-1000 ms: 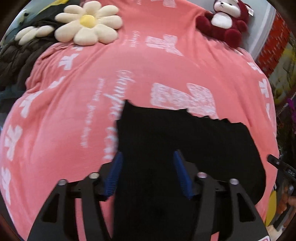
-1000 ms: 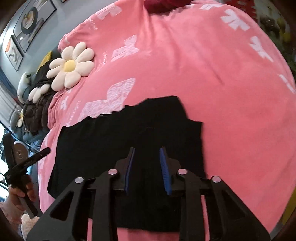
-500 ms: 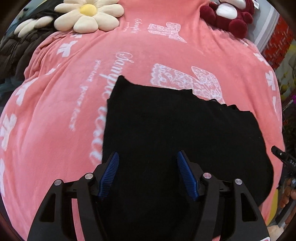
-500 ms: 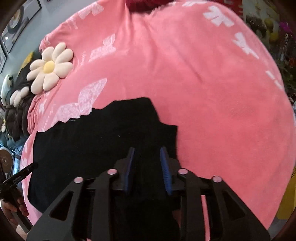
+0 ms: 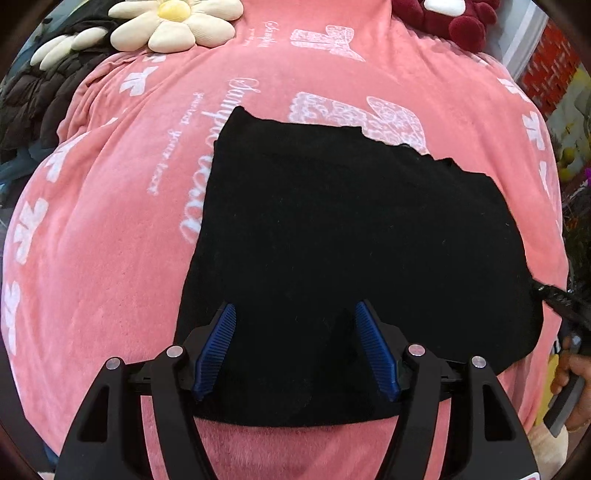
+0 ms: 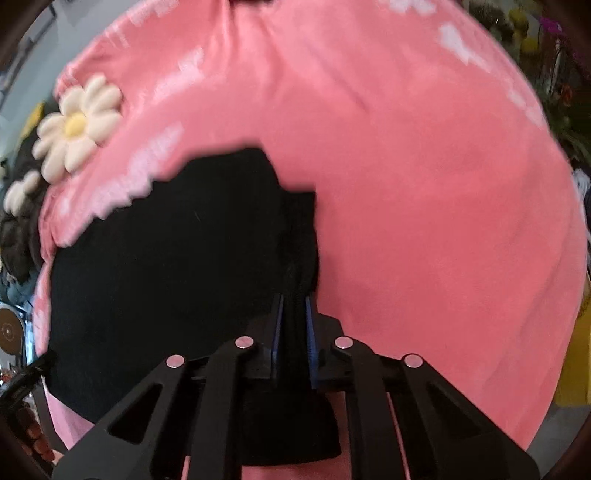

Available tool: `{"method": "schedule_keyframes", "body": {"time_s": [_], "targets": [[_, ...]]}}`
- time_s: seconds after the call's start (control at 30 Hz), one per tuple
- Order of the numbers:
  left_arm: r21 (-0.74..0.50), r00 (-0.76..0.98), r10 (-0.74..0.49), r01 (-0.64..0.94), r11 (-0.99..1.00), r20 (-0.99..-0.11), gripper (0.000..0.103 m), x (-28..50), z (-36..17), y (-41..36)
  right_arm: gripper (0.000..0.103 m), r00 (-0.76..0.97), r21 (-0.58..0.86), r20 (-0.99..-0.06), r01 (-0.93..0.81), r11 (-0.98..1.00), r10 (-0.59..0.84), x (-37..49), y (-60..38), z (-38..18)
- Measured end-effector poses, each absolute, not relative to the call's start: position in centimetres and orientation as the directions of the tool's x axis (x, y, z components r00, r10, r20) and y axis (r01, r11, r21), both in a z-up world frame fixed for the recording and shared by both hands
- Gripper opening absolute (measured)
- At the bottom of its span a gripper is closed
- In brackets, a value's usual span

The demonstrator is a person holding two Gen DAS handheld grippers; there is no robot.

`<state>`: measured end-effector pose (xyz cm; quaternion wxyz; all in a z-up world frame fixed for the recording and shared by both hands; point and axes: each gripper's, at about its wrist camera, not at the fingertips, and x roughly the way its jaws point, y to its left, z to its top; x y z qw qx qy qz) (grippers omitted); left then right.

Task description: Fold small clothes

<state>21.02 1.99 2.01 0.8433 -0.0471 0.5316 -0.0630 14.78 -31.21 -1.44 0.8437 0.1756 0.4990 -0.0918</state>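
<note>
Blanket: one, pink with white print, covers the whole work surface.
Garment: one, black, lies spread on the blanket, near edge toward the grippers; its right edge bunches upward in the right wrist view.
Flower cushions: two cream ones at the far left edge, the second only partly in view.
Plush toy: one, dark red and white, at the far edge.
Left gripper: one, fingers spread wide over the garment's near edge, grasping nothing.
Right gripper: one, clenched on a pinch of the garment's right edge.
Step in hand, judged: start the fold from the right edge.
Method, judged: pinch the near left edge with the left gripper too, lift both sides level, carry across evenly so the edges meet without wrinkles.
</note>
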Motion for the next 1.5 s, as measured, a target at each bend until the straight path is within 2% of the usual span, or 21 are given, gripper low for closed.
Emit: {"method": "schedule_keyframes", "body": {"time_s": [0.1, 0.37, 0.47, 0.63, 0.67, 0.73, 0.77, 0.8, 0.83, 0.87, 0.9, 0.93, 0.97, 1.0, 1.13, 1.2, 1.33, 1.4, 1.43, 1.47, 1.5], "targets": [[-0.134, 0.417, -0.145, 0.056, 0.989, -0.897, 0.065, 20.8, 1.8, 2.0, 0.014, 0.518, 0.218, -0.855, 0.343, 0.914, 0.009, 14.4, -31.0, 0.5], [-0.101, 0.407, -0.12, 0.068, 0.993, -0.906, 0.066, 20.8, 1.6, 1.6, 0.015, 0.559, 0.242, -0.829, 0.344, 0.907, 0.009, 16.3, -33.1, 2.4], [-0.136, 0.41, -0.161, 0.09, 0.987, -0.898, 0.066, 20.5, 2.4, 1.0, 0.015, 0.56, 0.221, -0.829, 0.338, 0.915, -0.006, 16.4, -34.4, 2.6], [-0.222, 0.419, -0.296, 0.216, 0.951, -0.859, 0.075, 21.2, 4.8, -2.9, 0.017, 0.579, 0.367, -0.8, 0.266, 0.891, 0.157, 16.0, -35.5, 1.7], [-0.239, 0.415, -0.319, 0.235, 0.942, -0.852, 0.076, 21.6, 5.1, -4.0, 0.02, 0.59, 0.388, -0.787, 0.247, 0.888, 0.18, 16.4, -35.4, 1.5], [-0.29, 0.391, -0.377, 0.264, 0.92, -0.839, 0.076, 22.8, 5.7, -6.7, 0.031, 0.615, 0.405, -0.764, 0.224, 0.886, 0.194, 17.1, -35.0, 1.2], [-0.315, 0.378, -0.401, 0.27, 0.91, -0.834, 0.076, 23.4, 5.8, -8.0, 0.046, 0.623, 0.41, -0.757, 0.216, 0.886, 0.199, 17.5, -34.8, 1.1], [-0.347, 0.36, -0.43, 0.272, 0.897, -0.828, 0.076, 24.2, 5.9, -9.6, 0.053, 0.633, 0.413, -0.747, 0.202, 0.888, 0.204, 18.2, -34.6, 0.7], [-0.373, 0.346, -0.45, 0.268, 0.888, -0.823, 0.077, 25.0, 5.8, -10.7, 0.053, 0.636, 0.415, -0.741, 0.185, 0.891, 0.213, 18.7, -34.4, 0.4], [-0.39, 0.334, -0.463, 0.264, 0.882, -0.821, 0.077, 25.7, 5.7, -11.9, 0.053, 0.632, 0.418, -0.74, 0.162, 0.894, 0.231, 19.6, -34.1, -0.3], [-0.399, 0.328, -0.469, 0.26, 0.879, -0.82, 0.077, 26.2, 5.7, -12.5, 0.044, 0.626, 0.423, -0.738, 0.14, 0.895, 0.251, 20.2, -34.0, -0.9], [-0.415, 0.322, -0.479, 0.249, 0.875, -0.817, 0.077, 27.0, 5.5, -13.5, 0.033, 0.618, 0.43, -0.738, 0.12, 0.895, 0.272, 20.7, -33.9, -1.3], [-0.422, 0.32, -0.482, 0.241, 0.874, -0.815, 0.077, 27.4, 5.5, -14.3, 0.011, 0.61, 0.435, -0.738, 0.104, 0.894, 0.288, 21.0, -33.8, -1.6], [-0.43, 0.316, -0.485, 0.23, 0.873, -0.816, 0.077, 28.0, 5.5, -14.9, 0.006, 0.63, 0.45, -0.71, 0.063, 0.891, 0.314, 20.8, -33.6, -1.1], [-0.566, 0.287, -0.587, 0.163, 0.808, -0.757, 0.077, 30.0, 5.8, -15.7, 0.005, 0.678, 0.496, -0.546, -0.212, 0.842, 0.493, 18.0, -31.7, 2.3], [-0.599, 0.264, -0.609, 0.127, 0.791, -0.748, 0.08, 31.0, 5.5, -16.2, 0.005, 0.658, 0.49, -0.516, -0.299, 0.819, 0.549, 17.3, -30.6, 2.9], [-0.568, 0.168, -0.573, 0.084, 0.819, -0.802, 0.08, 32.2, 3.1, -18.3, 0.005, 0.623, 0.487, -0.518, -0.349, 0.8, 0.587, 17.3, -28.6, 2.3], [-0.56, 0.15, -0.565, 0.078, 0.825, -0.811, 0.074, 32.3, 1.8, -19.0, 0.005, 0.575, 0.497, -0.538, -0.374, 0.783, 0.616, 17.6, -27.6, 1.9], [-0.549, 0.17, -0.555, 0.088, 0.831, -0.814, 0.05, 32.3, 1.6, -19.0, 0.006, 0.563, 0.489, -0.555, -0.376, 0.787, 0.613, 17.6, -27.6, 1.7], [-0.539, 0.181, -0.547, 0.095, 0.837, -0.817, 0.021, 32.2, 1.7, -18.9, 0.007, 0.555, 0.475, -0.576, -0.371, 0.798, 0.601, 17.5, -27.6, 1.6], [-0.551, 0.184, -0.559, 0.097, 0.829, -0.809, 0.011, 32.2, 1.9, -18.4, 0.008, 0.565, 0.46, -0.591, -0.351, 0.815, 0.576, 17.4, -28.4, 1.8]]}}
